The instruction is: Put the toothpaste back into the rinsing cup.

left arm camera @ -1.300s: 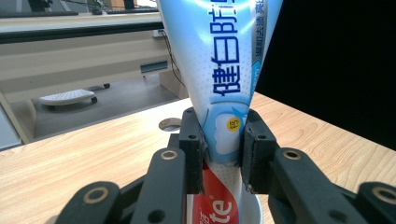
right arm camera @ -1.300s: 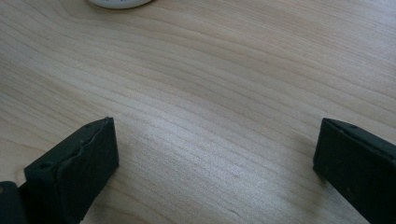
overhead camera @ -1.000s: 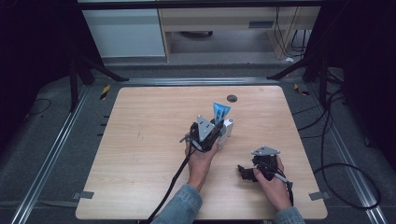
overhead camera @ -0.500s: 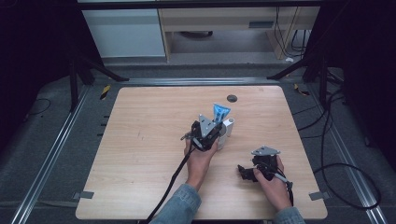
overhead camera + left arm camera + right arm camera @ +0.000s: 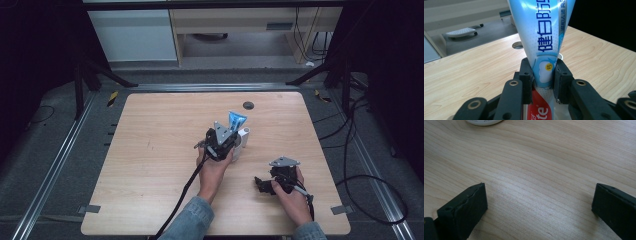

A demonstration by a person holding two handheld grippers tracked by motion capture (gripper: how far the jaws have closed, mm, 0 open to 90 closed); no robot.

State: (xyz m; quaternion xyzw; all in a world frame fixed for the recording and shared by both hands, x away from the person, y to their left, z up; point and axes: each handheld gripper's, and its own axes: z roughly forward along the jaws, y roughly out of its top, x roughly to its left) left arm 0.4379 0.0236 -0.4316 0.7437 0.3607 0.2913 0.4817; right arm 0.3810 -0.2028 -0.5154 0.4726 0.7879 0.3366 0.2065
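Since a second ago the left gripper (image 5: 223, 141) has edged slightly farther up the pale wooden worktop (image 5: 150, 150), carrying the blue-and-white toothpaste tube (image 5: 544, 37) with it. Its jaws are clamped on the tube's lower part, the tube standing upright just beside a white cylindrical cup (image 5: 242, 140) near the worktop's middle. The right gripper (image 5: 265, 185) rests low at the near right, jaws spread wide over bare wood.
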